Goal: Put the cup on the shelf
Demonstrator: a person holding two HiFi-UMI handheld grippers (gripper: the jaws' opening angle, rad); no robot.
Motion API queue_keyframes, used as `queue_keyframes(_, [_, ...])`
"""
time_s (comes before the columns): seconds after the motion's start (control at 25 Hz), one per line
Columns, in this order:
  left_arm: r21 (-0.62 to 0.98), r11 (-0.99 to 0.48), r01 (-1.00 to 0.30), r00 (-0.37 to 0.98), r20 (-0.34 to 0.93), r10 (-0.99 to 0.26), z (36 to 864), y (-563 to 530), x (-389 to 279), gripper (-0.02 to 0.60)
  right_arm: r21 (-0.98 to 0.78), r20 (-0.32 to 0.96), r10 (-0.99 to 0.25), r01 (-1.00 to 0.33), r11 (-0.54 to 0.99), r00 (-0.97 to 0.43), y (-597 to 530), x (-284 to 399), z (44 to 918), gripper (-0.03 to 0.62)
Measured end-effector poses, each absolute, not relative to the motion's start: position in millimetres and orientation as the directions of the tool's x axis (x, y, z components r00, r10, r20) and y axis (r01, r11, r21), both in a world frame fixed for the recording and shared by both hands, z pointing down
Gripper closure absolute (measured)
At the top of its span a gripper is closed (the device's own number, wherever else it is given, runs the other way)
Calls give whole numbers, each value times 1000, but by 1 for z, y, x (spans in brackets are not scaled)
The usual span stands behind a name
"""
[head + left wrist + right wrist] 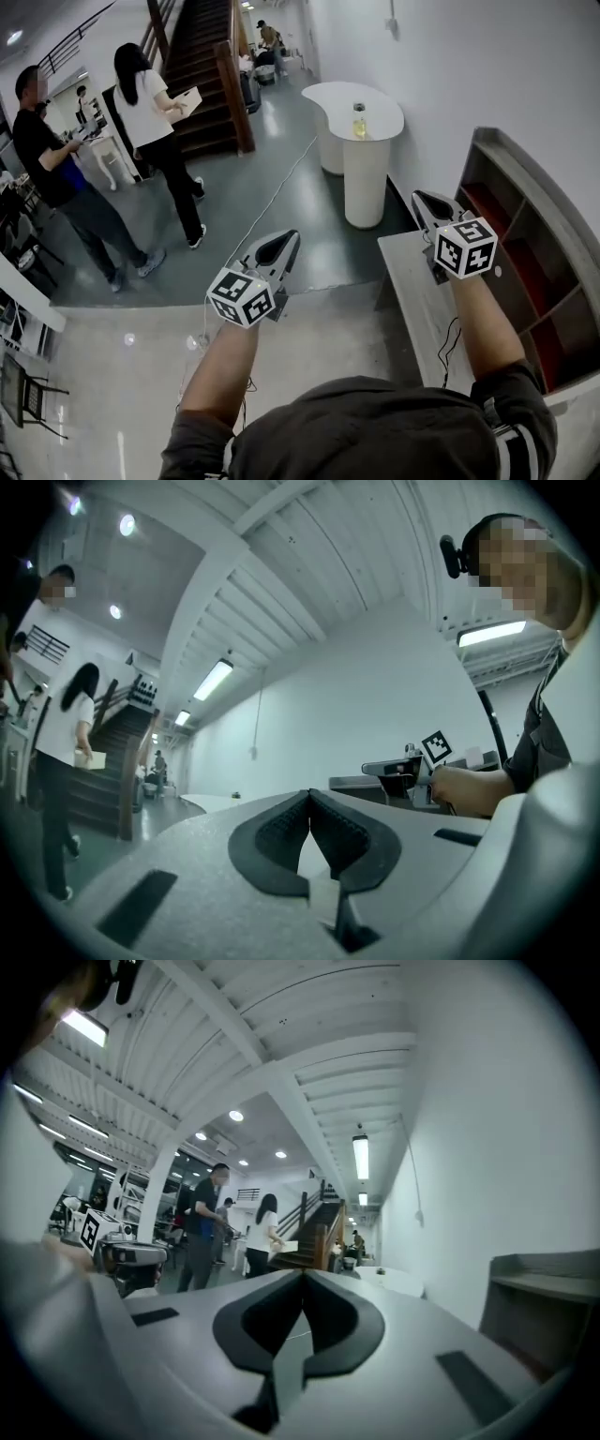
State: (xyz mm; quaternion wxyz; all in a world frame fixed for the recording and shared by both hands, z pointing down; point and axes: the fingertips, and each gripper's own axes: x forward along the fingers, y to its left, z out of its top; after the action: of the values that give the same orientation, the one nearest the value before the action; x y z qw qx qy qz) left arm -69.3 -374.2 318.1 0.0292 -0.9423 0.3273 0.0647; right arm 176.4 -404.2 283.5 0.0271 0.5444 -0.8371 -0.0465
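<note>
The staircase [202, 56] is dark wood; the floor [281, 187] at its foot is glossy and smooth. The left tool [309, 797] and the right tool [302, 1277] are matt grey plastic.

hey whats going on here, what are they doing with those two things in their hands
A person holds a tool in each hand, out in front of the body. The left tool and the right tool are both shut with nothing between their jaws. The right one is above a grey counter beside the open shelf. Nothing is being carried yet. A small clear container stands on the white table further off, and two people stand near the stairs.
</note>
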Motion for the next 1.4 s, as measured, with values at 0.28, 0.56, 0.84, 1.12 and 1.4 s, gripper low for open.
queue_keyframes(0.28, [8, -676, -736, 671, -119, -732, 342, -369, -147, 582, 77, 22, -809, -806, 587, -587, -421, 79, 320, 602])
queue_keyframes(0.56, [30, -598, -801, 595, -66, -801, 380, -363, -193, 583, 62, 61, -723, -721, 691, -688, -424, 19, 368, 602])
queue_keyframes(0.84, [73, -567, -821, 568, -1, -823, 423, -358, -209, 583, 41, 106, -677, -677, 735, -728, -415, 0, 416, 602])
queue_keyframes(1.12, [98, -561, -822, 567, 35, -823, 454, -352, -208, 582, -10, 132, -681, -688, 726, -720, -406, 9, 455, 602])
queue_keyframes(1.4, [89, -584, -807, 589, 56, -806, 469, -342, -193, 582, -45, 154, -683, -695, 717, -714, -394, 18, 482, 603])
